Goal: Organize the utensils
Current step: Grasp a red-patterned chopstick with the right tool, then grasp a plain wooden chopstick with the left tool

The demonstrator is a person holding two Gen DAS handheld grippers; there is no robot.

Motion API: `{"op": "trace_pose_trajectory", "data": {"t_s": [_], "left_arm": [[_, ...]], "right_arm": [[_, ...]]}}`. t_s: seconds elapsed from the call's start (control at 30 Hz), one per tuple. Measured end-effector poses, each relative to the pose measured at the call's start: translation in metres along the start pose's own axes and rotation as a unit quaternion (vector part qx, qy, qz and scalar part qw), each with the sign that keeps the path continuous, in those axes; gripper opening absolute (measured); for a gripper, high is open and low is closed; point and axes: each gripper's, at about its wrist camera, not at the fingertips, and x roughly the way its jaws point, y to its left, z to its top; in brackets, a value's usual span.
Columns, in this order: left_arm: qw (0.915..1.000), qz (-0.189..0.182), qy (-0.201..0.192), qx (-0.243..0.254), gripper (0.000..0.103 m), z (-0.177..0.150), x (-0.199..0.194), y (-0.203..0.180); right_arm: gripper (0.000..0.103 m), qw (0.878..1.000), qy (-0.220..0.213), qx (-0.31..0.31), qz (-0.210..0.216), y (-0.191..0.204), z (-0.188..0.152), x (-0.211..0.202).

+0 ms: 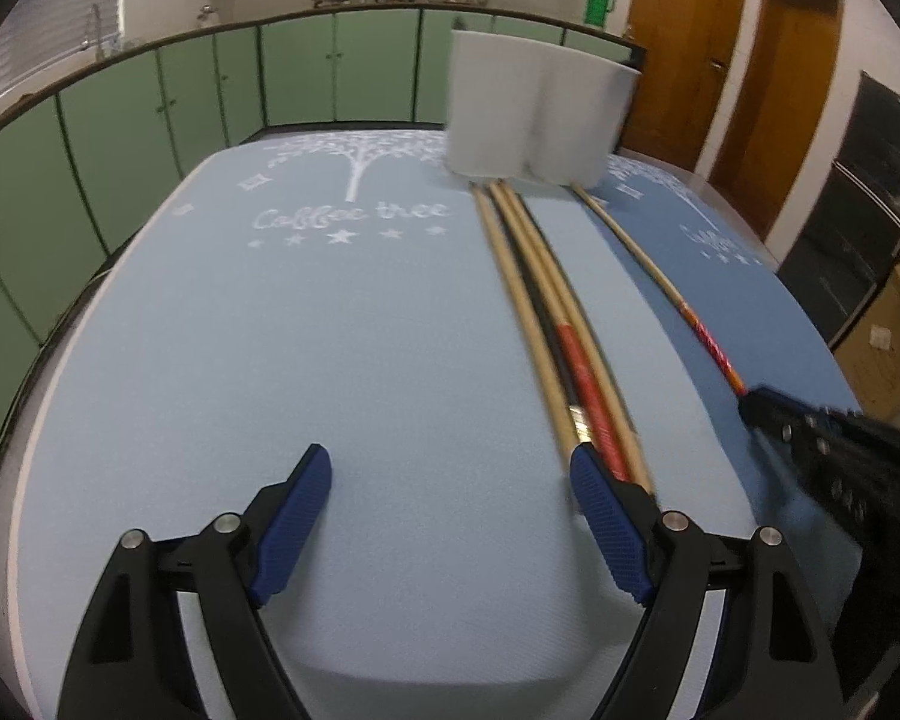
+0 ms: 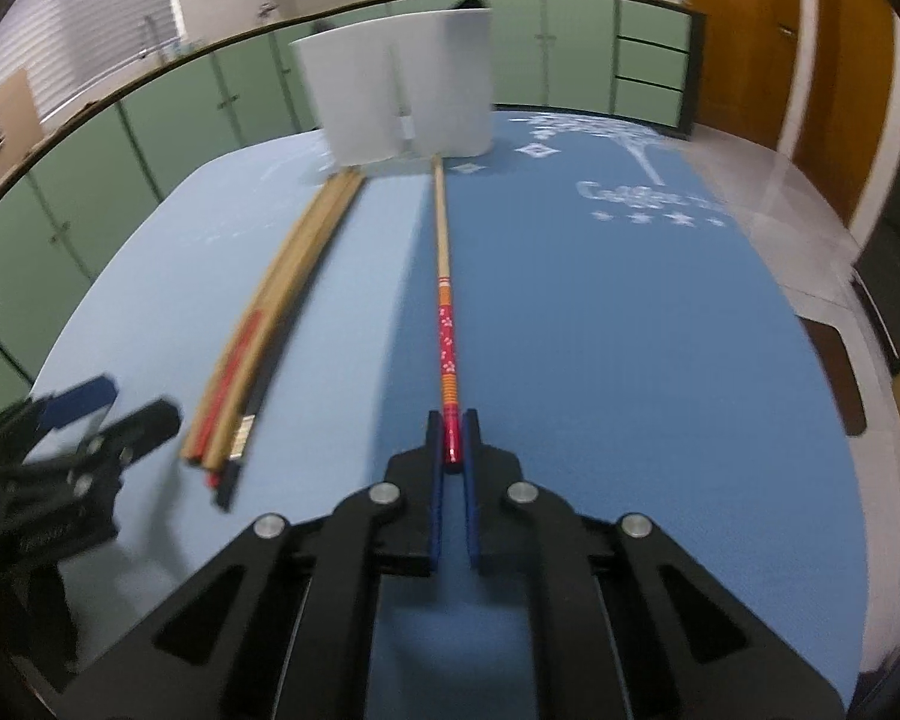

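- On the tabletop [image 1: 150,360], which is covered by a light blue mat [image 1: 330,330] and a darker blue mat [image 2: 630,330], lie several chopsticks, their far tips pointing at a white two-compartment holder [image 2: 390,96].
- Between the right gripper [image 2: 453,438] jaws sits the near end of a single chopstick [image 2: 448,330], patterned red and orange with small white flowers; the jaws are clamped together on it, blue pads pressing on either side.
- That chopstick runs straight away from the right gripper along the seam between the two mats, its pale wooden tip ending just before the holder.
- To its left in the right wrist view lies a bundle of chopsticks [image 2: 270,324], pale wood with red and black ends, side by side and touching, on the light blue mat.
- The left gripper [image 1: 450,480] stands with its jaws wide apart and nothing between the pads; its right pad is just beside the near ends of the bundle [image 1: 546,312], and whether it touches them cannot be told.
- The holder [image 1: 534,114] stands upright at the far side of the mats, blurred in both views; nothing can be made out inside it.
- Green cabinets [image 1: 150,120] curve along the wall behind, with pots and a green flask [image 1: 599,1] on the counter above them, and wooden doors [image 1: 690,48] off to the right.
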Motion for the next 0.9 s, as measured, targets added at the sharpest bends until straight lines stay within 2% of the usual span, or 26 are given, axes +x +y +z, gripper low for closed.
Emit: {"op": "trace_pose_trajectory", "data": {"t_s": [0.07, 0.17, 0.43, 0.53, 0.63, 0.73, 0.83, 0.9], "left_arm": [[1.0000, -0.004, 0.002, 0.007, 0.081, -0.002, -0.001, -0.007], [0.9998, 0.008, 0.003, 0.016, 0.081, -0.003, 0.001, -0.011], [0.9992, 0.040, -0.001, -0.001, 0.082, -0.005, -0.002, -0.002], [0.9991, 0.042, -0.004, -0.011, 0.082, -0.005, -0.003, 0.002], [0.9993, 0.038, -0.004, 0.000, 0.081, -0.003, -0.003, -0.003], [0.9991, 0.039, 0.002, 0.018, 0.080, -0.004, 0.000, -0.010], [0.9990, 0.041, 0.003, 0.016, 0.076, -0.005, 0.002, -0.011], [0.9990, 0.042, 0.002, 0.014, 0.073, -0.005, 0.002, -0.010]], "right_arm": [[0.005, 1.000, -0.003, 0.010, -0.010, -0.010, -0.001, -0.001], [0.005, 1.000, -0.003, 0.018, -0.006, -0.017, -0.003, -0.002], [0.006, 1.000, -0.005, 0.014, -0.007, -0.017, -0.005, -0.002], [0.007, 1.000, -0.005, 0.012, -0.008, -0.017, -0.005, -0.003], [0.008, 1.000, -0.005, 0.011, -0.007, -0.017, -0.004, -0.002], [0.011, 1.000, -0.006, 0.012, -0.001, -0.019, -0.005, -0.003], [0.013, 1.000, -0.006, 0.013, 0.002, -0.017, -0.004, -0.003], [0.020, 1.000, -0.006, 0.008, 0.007, -0.015, -0.004, -0.003]]}}
